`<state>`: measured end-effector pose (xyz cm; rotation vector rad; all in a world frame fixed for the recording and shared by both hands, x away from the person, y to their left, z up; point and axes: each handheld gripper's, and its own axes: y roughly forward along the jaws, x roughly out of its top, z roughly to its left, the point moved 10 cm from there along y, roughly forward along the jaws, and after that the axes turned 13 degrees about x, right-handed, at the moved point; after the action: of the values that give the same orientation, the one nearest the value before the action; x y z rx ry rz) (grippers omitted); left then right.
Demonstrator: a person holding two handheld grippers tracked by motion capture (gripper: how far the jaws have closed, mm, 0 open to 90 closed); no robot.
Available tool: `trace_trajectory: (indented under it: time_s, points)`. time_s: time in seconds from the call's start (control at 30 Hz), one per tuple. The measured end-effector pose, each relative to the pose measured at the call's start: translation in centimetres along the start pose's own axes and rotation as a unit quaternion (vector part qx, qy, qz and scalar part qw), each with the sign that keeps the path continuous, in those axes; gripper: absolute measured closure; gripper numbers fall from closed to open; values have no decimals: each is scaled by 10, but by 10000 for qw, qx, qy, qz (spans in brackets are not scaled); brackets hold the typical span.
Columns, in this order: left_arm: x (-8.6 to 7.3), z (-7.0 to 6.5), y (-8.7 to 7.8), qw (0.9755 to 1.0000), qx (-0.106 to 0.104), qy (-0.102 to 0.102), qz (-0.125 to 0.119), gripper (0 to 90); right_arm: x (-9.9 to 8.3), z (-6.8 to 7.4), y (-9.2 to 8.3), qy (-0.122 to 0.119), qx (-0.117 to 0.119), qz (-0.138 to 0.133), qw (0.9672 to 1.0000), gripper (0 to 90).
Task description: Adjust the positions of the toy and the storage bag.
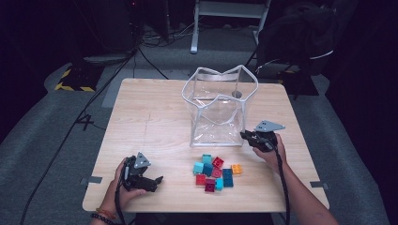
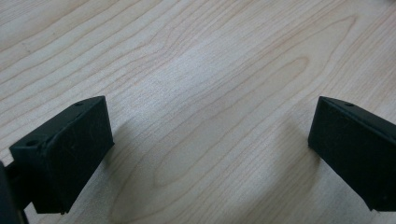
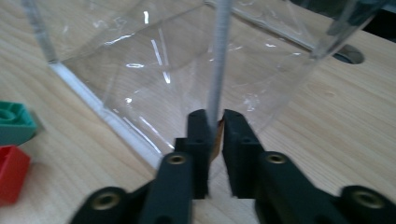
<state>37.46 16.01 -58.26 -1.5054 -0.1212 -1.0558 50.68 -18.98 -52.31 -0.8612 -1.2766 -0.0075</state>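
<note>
A: Where is the clear bag [image 1: 218,110] sitting?

B: It is standing upright on the far half of the wooden table [image 1: 141,117], its top gaping open, and the right gripper [image 1: 248,136] is pinching its near right corner low down.

A: How is that grip looking up close?

B: In the right gripper view the jaws are closing tight on the bag's white corner seam [image 3: 215,74], with only that thin edge between them.

A: And the left gripper [image 1: 157,180]?

B: It is resting near the table's front left corner, jaws standing wide apart over bare wood, holding nothing.

A: Anything else lying around?

B: A small heap of toy bricks [image 1: 213,171], teal, red, blue and orange, is lying in front of the bag, between the two hands.
</note>
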Motion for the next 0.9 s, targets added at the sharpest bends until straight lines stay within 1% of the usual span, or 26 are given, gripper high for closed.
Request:
trace_trajectory:
  time_s: [0.07, 0.17, 0.23, 0.37, 0.43, 0.57, 0.77, 0.83, 0.9]
  points:
    - [0, 0, 0, 10000, 1, 0, -1, 2, 0, 1, 0, -69, -85, 56, 9999, 874]
    - [0, 0, 0, 10000, 4, -4, -4, 2, -1, 1, -2, 6, -98, 41, 9999, 877]
    - [0, 0, 0, 10000, 2, -4, 1, 2, -4, 2, -5, -40, -144, 34, 9999, 878]
    - [1, 0, 1, 10000, 43, -30, -18, 2, -11, 6, -15, 42, -87, -50, 9999, 878]
    - [1, 1, 1, 10000, 65, -8, -13, 2, -16, 10, -21, 84, -33, -80, 9999, 878]
    - [1, 0, 1, 10000, 59, -25, 0, 2, -22, 17, -30, 28, -80, -64, 9999, 877]
    - [1, 0, 1, 10000, 61, -30, -1, 2, -31, 24, -40, 102, -33, -165, 9998, 875]
    - [1, 0, 1, 10000, 59, -35, -4, 2, -32, 24, -43, 135, -40, -194, 9997, 857]
    - [1, 0, 1, 10000, 60, -34, 7, 2, -33, 26, -47, 99, 25, -196, 9998, 769]
